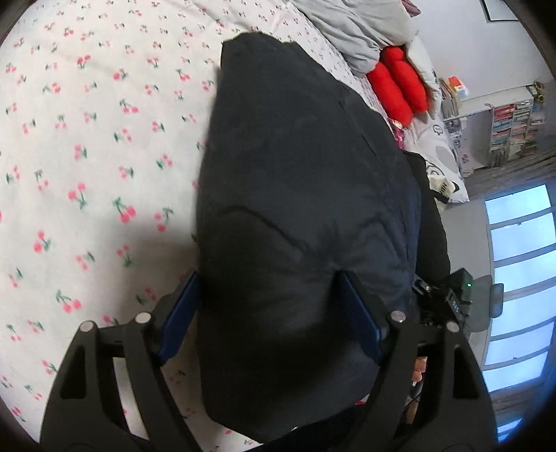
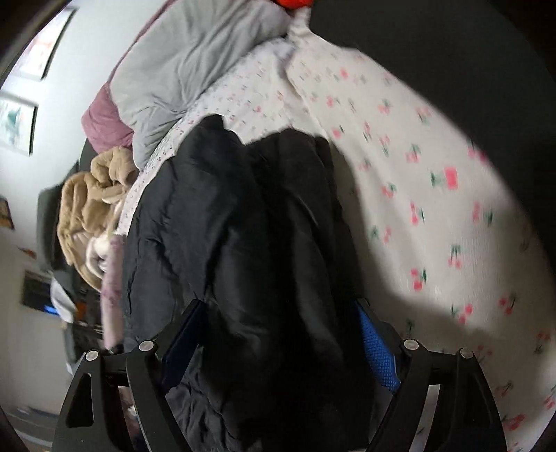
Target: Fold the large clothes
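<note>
Left wrist view: dark padded coat point(image 1: 299, 194) spread lengthwise on the bed point(image 1: 87, 146), over a cherry-print sheet, folded into a long narrow bundle. Left gripper point(image 1: 267, 313) straddling the near end, jaws spread wide, blue pads point(image 1: 179, 316) flanking the fabric rather than pinching it; looks released, probably so the folded layer can settle flat. Grey duvet point(image 1: 354, 27) and red cushions point(image 1: 399, 87) heaped beyond the far end, well clear of the fold.

Right wrist view: same coat point(image 2: 243, 226) seen from the other side, one puffy layer lapped over another, folds running away from the camera. Right gripper point(image 2: 278, 340) above the near edge, jaws parted wide, bright blue pad point(image 2: 377, 347) just beside the cloth, no squeeze apparent. Tan fleece point(image 2: 90, 201) and a mauve bundle point(image 2: 104, 121) crowded at the bed's left margin, touching or nearly touching the coat's side; likely to catch on the next fold.
</note>
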The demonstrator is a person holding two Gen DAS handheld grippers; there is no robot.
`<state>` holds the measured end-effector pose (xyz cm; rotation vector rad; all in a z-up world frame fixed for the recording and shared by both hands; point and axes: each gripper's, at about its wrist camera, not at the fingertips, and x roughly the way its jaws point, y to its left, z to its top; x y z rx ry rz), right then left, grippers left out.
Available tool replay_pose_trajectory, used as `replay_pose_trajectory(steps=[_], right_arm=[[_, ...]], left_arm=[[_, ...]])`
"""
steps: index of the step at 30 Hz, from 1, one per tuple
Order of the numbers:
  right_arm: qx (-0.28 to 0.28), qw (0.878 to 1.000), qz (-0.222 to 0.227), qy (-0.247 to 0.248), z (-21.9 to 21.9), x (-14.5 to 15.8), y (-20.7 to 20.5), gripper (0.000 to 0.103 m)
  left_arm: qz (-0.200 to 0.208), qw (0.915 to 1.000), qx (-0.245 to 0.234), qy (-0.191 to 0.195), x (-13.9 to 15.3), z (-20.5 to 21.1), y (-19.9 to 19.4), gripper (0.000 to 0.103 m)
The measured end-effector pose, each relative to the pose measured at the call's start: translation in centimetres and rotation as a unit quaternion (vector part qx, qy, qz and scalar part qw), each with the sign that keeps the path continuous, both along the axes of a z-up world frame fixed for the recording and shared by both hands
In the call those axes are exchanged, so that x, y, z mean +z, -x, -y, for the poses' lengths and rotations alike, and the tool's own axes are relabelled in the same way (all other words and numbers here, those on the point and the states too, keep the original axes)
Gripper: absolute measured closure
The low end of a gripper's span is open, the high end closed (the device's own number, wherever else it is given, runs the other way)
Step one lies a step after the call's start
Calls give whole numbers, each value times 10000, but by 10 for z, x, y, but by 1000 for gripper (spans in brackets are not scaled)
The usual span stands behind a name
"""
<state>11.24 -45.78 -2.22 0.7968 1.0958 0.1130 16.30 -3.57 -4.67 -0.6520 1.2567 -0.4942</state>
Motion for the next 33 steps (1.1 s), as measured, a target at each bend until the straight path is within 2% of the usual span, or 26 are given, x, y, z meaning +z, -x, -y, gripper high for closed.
replay_pose_trajectory(steps=[2, 4, 11, 15, 17, 19, 20, 22, 25, 28, 33], right_arm=[[21, 9999, -107, -111, 1, -8, 4, 14], [85, 9999, -135, 11, 0, -11, 4, 8], [334, 9992, -196, -73, -17, -23, -14, 8], [305, 9992, -189, -156, -22, -26, -20, 8], [320, 9993, -109, -173, -25, -24, -21, 16], [330, 9993, -12, -193, -27, -20, -19, 33], [374, 9991, 49, -172, -30, -16, -19, 38], [451, 9989, 134, -38, -37, -11, -19, 51], [528, 9981, 200, 238, -48, -2, -22, 64], [522, 9969, 332, 495, -56, 10, -22, 73], [574, 9924, 655, 868, -71, 34, -19, 80]], left_arm=[[-48, 10000, 18, 49, -4, 0, 2, 18], [-163, 9996, 77, 201, -10, -1, 2, 16], [-360, 9970, 181, 667, -24, 1, 1, 11], [-229, 9972, 116, 707, -22, 9, 0, 8], [-232, 9967, 122, 767, -21, 10, -2, 8], [-240, 9962, 163, 822, -21, 10, -3, 8], [-223, 9961, 178, 829, -21, 10, -3, 8], [-132, 9963, 209, 821, -17, 12, -1, 9], [63, 9974, 217, 687, -10, 21, -1, 15], [87, 9970, 338, 692, -8, 21, -3, 26], [277, 9968, 393, 636, -4, 15, -1, 52]])
